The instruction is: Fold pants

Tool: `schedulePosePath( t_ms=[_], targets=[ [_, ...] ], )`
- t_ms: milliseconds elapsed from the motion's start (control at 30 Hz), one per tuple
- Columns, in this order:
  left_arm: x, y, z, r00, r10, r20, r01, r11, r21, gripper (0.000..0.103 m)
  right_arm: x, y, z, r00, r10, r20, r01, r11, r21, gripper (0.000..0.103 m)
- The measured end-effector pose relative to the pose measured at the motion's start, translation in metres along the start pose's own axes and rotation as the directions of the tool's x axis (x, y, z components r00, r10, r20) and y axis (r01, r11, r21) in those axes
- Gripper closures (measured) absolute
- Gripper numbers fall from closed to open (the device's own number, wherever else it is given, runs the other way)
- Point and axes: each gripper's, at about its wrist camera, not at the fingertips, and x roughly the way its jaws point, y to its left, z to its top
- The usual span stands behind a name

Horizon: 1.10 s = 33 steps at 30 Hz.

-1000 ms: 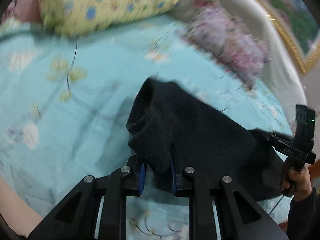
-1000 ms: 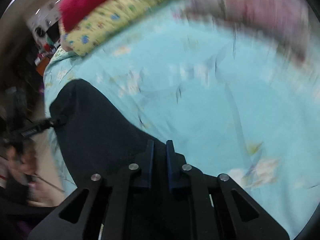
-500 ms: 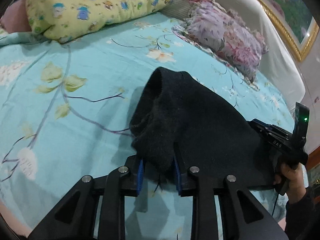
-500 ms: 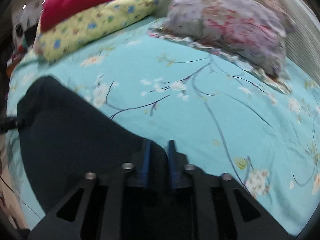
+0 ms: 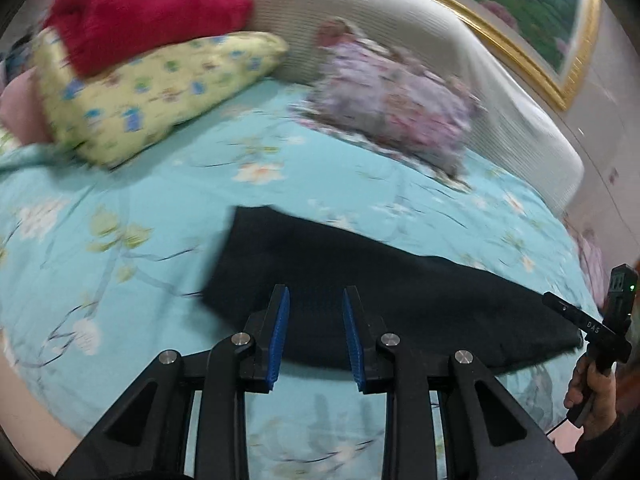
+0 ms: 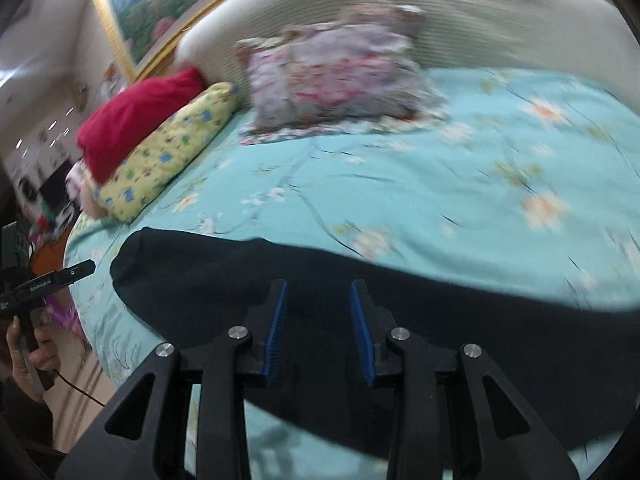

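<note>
The black pants [image 5: 360, 280] lie flat as a long dark band on the turquoise flowered bedspread [image 5: 140, 208]; they also show in the right wrist view [image 6: 400, 300]. My left gripper [image 5: 314, 300] is open and empty, just above the near edge of the pants' left end. My right gripper [image 6: 318, 292] is open and empty, above the pants' near edge further right. The right gripper's body [image 5: 592, 324] shows in the left wrist view past the pants' right end. The left gripper's body [image 6: 48, 280] shows in the right wrist view beyond the pants' left end.
A yellow patterned pillow [image 5: 152, 96] with a red cushion [image 5: 144, 12] on it lies at the bed's far left. A floral pillow [image 5: 392, 108] leans on the pale padded headboard [image 5: 400, 24]. A gold-framed picture [image 5: 520, 8] hangs above. The bed's front edge is close below the grippers.
Both grippers have opened and let go of the pants, then pulled back and up. The pants, earlier held bunched and lifted, now lie spread flat on the bed.
</note>
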Motion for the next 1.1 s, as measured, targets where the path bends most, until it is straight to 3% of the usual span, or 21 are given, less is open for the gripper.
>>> schedulePosePath(
  t_ms=[200, 367, 433, 767, 1100],
  targets=[
    [0.037, -0.071, 0.000, 0.992, -0.093, -0.085, 0.102, 0.988, 0.113, 0.074, -0.040, -0.035, -0.029, 0.998, -0.062, 0.017, 0.060, 0.993, 0.101, 0.069],
    [0.058, -0.129, -0.005, 0.974, -0.167, -0.152, 0.197, 0.958, 0.209, 0.066, -0.069, -0.058, -0.051, 0.993, -0.112, 0.023, 0.106, 0.980, 0.171, 0.065],
    [0.065, -0.151, -0.008, 0.964, -0.196, -0.181, 0.236, 0.942, 0.239, 0.064, -0.080, -0.068, -0.059, 0.992, -0.125, 0.025, 0.117, 0.970, 0.214, 0.054],
    [0.093, -0.262, -0.018, 0.919, -0.250, -0.304, 0.365, 0.829, 0.423, 0.063, -0.119, -0.106, -0.085, 0.981, -0.190, 0.050, 0.163, 0.930, 0.329, 0.054],
    [0.106, -0.321, -0.019, 0.886, -0.282, -0.370, 0.444, 0.747, 0.495, 0.058, -0.133, -0.132, -0.094, 0.974, -0.221, 0.055, 0.178, 0.890, 0.419, 0.054]
  ],
)
